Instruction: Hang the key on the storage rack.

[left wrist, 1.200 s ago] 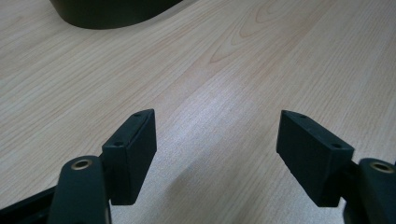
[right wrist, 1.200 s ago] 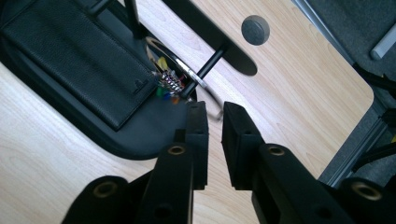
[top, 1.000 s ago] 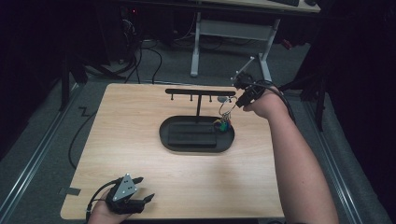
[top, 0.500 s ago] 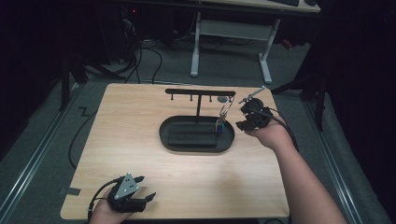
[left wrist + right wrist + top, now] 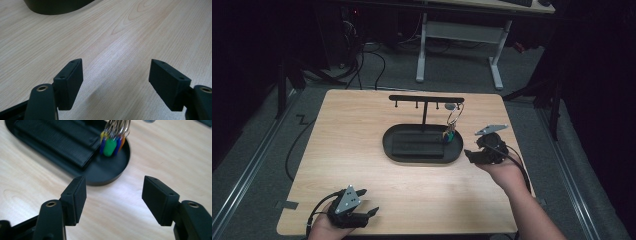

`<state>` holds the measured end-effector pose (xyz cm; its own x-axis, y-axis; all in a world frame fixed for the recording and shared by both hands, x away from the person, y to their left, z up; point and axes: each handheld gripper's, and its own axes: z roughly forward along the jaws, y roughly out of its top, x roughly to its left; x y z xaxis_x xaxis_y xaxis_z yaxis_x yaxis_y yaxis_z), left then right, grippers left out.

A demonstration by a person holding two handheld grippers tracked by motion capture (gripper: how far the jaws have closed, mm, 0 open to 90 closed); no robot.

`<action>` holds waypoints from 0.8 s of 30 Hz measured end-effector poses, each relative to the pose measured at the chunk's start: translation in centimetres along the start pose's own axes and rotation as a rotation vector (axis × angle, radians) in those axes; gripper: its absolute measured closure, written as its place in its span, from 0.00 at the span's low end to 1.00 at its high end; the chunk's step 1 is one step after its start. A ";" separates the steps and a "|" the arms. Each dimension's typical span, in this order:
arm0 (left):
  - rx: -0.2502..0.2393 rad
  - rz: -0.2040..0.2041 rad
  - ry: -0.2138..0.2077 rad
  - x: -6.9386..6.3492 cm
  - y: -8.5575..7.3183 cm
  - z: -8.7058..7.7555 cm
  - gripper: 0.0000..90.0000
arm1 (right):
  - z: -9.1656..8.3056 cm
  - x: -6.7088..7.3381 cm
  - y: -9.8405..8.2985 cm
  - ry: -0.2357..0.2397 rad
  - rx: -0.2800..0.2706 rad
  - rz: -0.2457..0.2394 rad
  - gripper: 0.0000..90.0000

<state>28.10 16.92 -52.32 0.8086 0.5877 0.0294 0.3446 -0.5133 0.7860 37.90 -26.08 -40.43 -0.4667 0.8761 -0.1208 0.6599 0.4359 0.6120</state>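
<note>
A black oval tray (image 5: 393,150) carries a T-shaped hook rack (image 5: 426,98). A key ring with coloured tags (image 5: 450,128) hangs from the rack's right-hand hook, its tags dangling over the tray's right end. My right gripper (image 5: 469,155) sits low just right of the tray, apart from the keys. Its jaws have just been opening and nothing is between them. The right gripper view has the gripper (image 5: 113,195) facing the tags (image 5: 110,145) and the tray rim (image 5: 105,177). My left gripper (image 5: 368,202) rests open at the table's front left, over bare wood (image 5: 115,75).
A ribbed black pad (image 5: 57,137) lies inside the tray. The wooden table (image 5: 352,130) has bare room left of and in front of the tray. A white desk frame (image 5: 459,35) and cables stand on the floor beyond the far edge.
My right gripper has come away from the key ring at the hook, moving right, toward the front and lower, with its jaws opened. The keys stay hanging. The left gripper has not moved.
</note>
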 end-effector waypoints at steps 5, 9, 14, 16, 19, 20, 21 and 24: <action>0.005 -0.004 0.001 0.1 -0.1 0.1 0.31 | 0.9 1.3 -3.4 0.008 -0.068 0.011 0.37; 0.010 -0.005 0.002 0.1 -0.2 0.2 0.31 | 1.8 2.4 -6.7 0.025 -0.118 0.038 0.35; 0.011 -0.015 0.006 0.2 -0.4 0.3 0.31 | 2.6 3.9 -10.9 0.039 -0.191 0.080 0.32; 0.017 -0.022 0.005 0.2 -0.5 0.3 0.31 | 2.8 4.5 -12.6 0.035 -0.210 0.092 0.31; 0.021 -0.025 0.007 0.2 -0.5 0.4 0.31 | 2.3 5.4 -15.3 0.011 -0.284 0.096 0.32; 0.020 -0.023 0.007 0.2 -0.5 0.4 0.31 | 1.9 5.5 -15.5 0.034 -0.277 0.098 0.31; 0.019 -0.021 0.007 0.2 -0.4 0.4 0.31 | 1.7 5.5 -15.5 0.042 -0.287 0.099 0.31; 0.022 -0.023 0.008 0.2 -0.5 0.4 0.31 | 1.5 5.3 -15.8 0.027 -0.304 0.118 0.31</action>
<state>28.25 17.02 -52.92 0.7962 0.6048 0.0163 0.3738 -0.5129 0.7728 25.87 -27.98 -51.85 -0.4157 0.9093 -0.0172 0.5058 0.2469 0.8266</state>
